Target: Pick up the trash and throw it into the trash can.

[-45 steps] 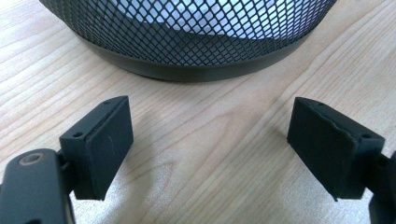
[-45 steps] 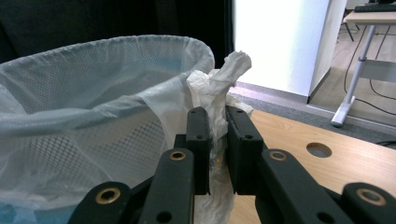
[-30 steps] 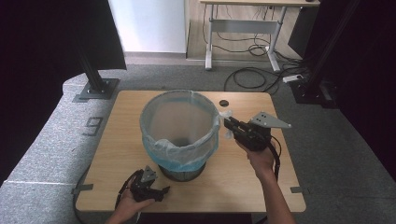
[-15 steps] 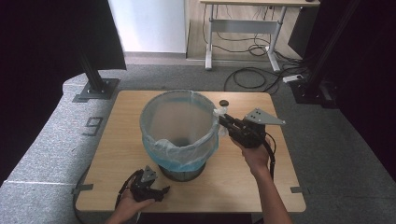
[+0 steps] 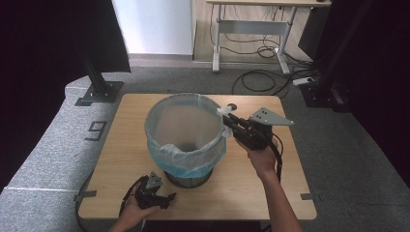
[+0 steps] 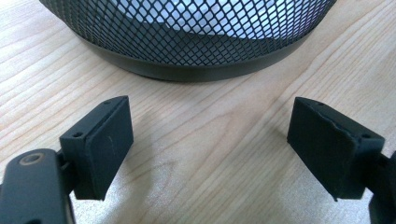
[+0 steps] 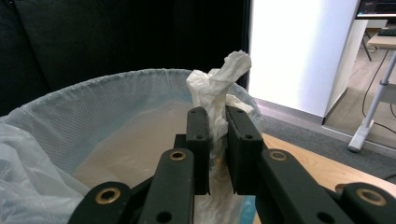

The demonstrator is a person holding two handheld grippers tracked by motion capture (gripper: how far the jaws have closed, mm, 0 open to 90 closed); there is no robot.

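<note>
High view, read left to right: a light wooden table [image 5: 116, 145] carries a black mesh wastebasket [image 5: 187, 178] near its centre, lined with a translucent pale blue bag [image 5: 186, 128] whose edge is folded out over the rim. At about 7 o'clock from the basket, near the table's front edge, the left hand-held gripper [image 5: 167, 198] lies low over the table in the person's left hand [image 5: 133, 212], clear of the basket. In the left gripper view its jaws stand wide apart with nothing between them, bare wood beneath and the basket's mesh wall and dark base ring [image 6: 196, 70] just ahead. At about 2 o'clock on the basket rim, the right hand-held gripper [image 5: 227, 117], carrying a grey three-cornered plate [image 5: 269, 116], is held by the right hand [image 5: 261, 157] with its jaws pointing toward the rim. There it pinches a twisted white tuft of bag material [image 5: 223, 112]. In the right gripper view the jaws are closed narrowly on this tuft [image 7: 217, 88], which rises above the pads [image 7: 198, 140] and stands over the bag's open mouth [image 7: 93, 121]. A small dark round object [image 5: 232, 105] lies on the table just behind the gripper; its identity cannot be told. Beyond the table lie grey floor and cables [image 5: 256, 79].
</note>
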